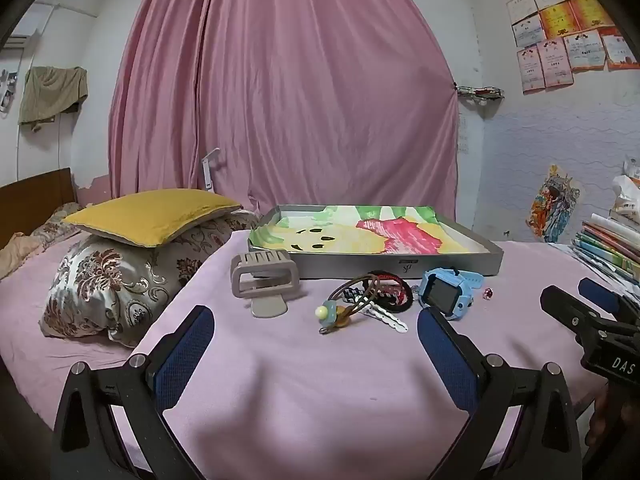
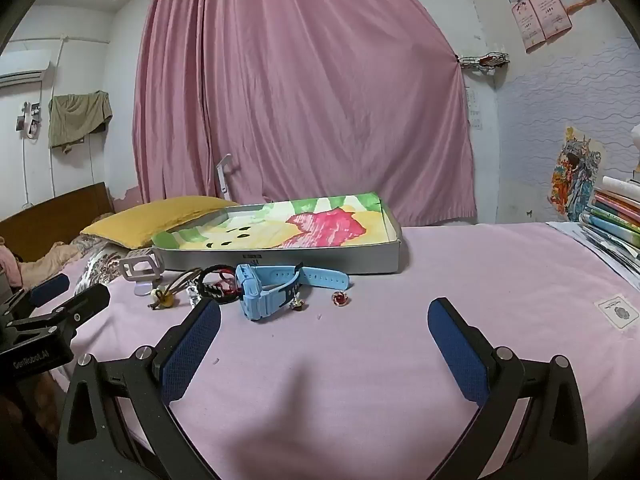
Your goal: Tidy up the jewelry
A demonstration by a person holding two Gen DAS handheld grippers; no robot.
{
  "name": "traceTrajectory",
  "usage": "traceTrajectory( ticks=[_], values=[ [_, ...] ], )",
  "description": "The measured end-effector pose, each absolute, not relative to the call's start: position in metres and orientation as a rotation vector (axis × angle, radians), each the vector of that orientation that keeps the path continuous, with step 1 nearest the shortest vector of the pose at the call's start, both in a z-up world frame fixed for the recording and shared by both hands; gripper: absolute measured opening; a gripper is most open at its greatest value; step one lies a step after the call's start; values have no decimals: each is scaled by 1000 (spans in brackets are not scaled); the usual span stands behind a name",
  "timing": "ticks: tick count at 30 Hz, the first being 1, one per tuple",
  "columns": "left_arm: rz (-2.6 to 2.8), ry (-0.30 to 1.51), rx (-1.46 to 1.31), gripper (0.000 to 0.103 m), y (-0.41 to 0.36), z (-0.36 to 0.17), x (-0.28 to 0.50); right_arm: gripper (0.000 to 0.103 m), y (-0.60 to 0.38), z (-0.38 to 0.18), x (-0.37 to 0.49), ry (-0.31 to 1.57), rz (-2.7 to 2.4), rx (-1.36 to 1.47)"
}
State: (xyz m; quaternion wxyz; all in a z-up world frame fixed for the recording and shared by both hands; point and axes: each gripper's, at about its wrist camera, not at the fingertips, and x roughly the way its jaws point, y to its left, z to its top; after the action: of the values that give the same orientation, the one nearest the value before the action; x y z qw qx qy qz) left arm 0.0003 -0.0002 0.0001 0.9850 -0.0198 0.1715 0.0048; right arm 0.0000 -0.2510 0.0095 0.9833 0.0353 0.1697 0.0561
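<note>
I have both tools over the pink blanket (image 1: 320, 380), short of the jewelry. My left gripper (image 1: 314, 322) stands with its jaws spread wide and nothing between the 2 blue pads (image 1: 182, 356). My right gripper (image 2: 324, 320) is likewise spread wide and holds nothing; the left wrist view shows it at the right edge, apart from the items.

The grey tray (image 1: 400, 265), lined with a painted sheet in green, yellow and pink, lies flat on the blanket at the far side. All items lie outside it, in a loose row just before its near wall:

- Beige hair claw (image 1: 264, 280), at the left end, near the tray's left corner.
- Cluster of hair ties and bracelets (image 1: 376, 292), in the middle; a hair tie with beads (image 1: 332, 314) and a white scalloped clip (image 1: 386, 318) lie at its near side.
- Blue watch (image 2: 260, 292), on its side, touching the cluster, strap trailing right.
- Small metallic charm (image 2: 297, 303), touching or just beside the watch; I cannot tell which.
- Small red bead (image 2: 340, 299), right of the watch, apart from it.

Pillows (image 1: 132, 248) lie left of the blanket and stacked books (image 2: 616, 224) at the right.
</note>
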Motion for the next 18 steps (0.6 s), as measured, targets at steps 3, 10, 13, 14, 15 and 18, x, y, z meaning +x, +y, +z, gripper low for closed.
traceTrajectory(
  ticks=[3,10,13,14,15,18],
  values=[
    [8,345,-40,102,0,0,0,102,-251,10,0,339,113,69],
    [6,342,-40,102,-1,0,1,102,-251,10,-1,339,112,68],
    [6,341,-41,102,-1,-1,1,102,-251,10,-1,340,111,69],
    [6,341,-41,102,-2,-1,1,102,-251,10,-1,340,112,69],
    [7,340,-40,102,-2,-1,1,102,-251,10,-1,340,112,70],
    [6,339,-40,102,-3,-1,1,102,-251,10,-1,340,112,70]
  ],
)
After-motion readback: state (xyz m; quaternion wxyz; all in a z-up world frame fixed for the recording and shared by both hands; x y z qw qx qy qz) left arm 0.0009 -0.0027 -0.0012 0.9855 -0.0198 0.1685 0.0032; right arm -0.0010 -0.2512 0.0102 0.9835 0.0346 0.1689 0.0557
